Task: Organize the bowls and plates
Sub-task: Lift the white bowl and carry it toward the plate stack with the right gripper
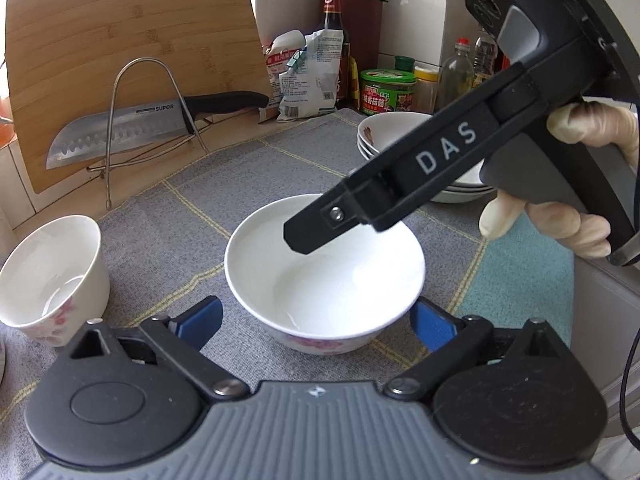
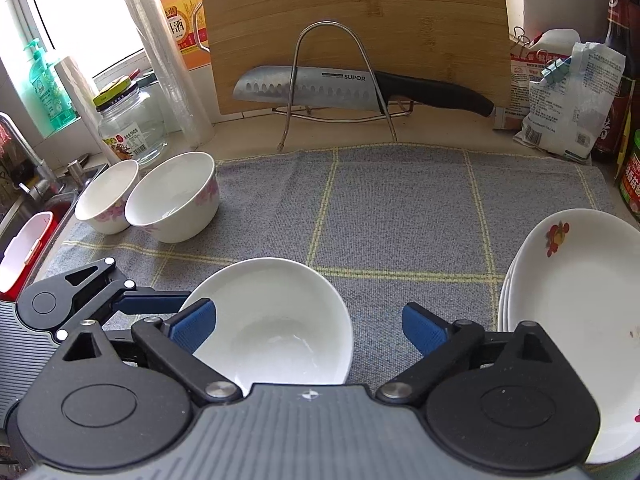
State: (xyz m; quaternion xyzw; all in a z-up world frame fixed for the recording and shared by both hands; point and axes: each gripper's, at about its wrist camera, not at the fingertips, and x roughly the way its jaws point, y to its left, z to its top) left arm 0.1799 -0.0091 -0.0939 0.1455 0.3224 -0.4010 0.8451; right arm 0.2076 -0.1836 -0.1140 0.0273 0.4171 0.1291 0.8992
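A grey woven cloth with yellow grid lines [image 2: 400, 208] covers most of the pale counter [image 2: 440, 132]. Behind it a tall bamboo cutting board [image 2: 352, 12] leans upright against the wall, and a steel-bladed kitchen knife with a black handle [image 2: 340, 88] rests across a bent wire stand [image 2: 332, 80] in front of the board.

At the right edge of the cloth sits a stack of white oval plates with a red flower print [image 2: 580, 280]; it looks like 3 or 4 plates, though the lower rims are hard to count. Near the middle of the cloth stands a white ceramic bowl with pink flowers on its outside [image 1: 324, 272], upright and empty. At the far left, by the sink, 2 smaller white flowered bowls [image 2: 172, 196] stand side by side, touching.

The left hand-held gripper [image 1: 316, 320] has its blue pads spread wide on either side of the middle bowl's near rim, not pressing on it. The right hand-held gripper [image 2: 308, 328] is also spread wide; its left pad sits over the bowl's inside, its right pad is over bare cloth, and it holds nothing. In the left wrist view, a gloved hand [image 1: 576, 184] grips the right tool's handle.
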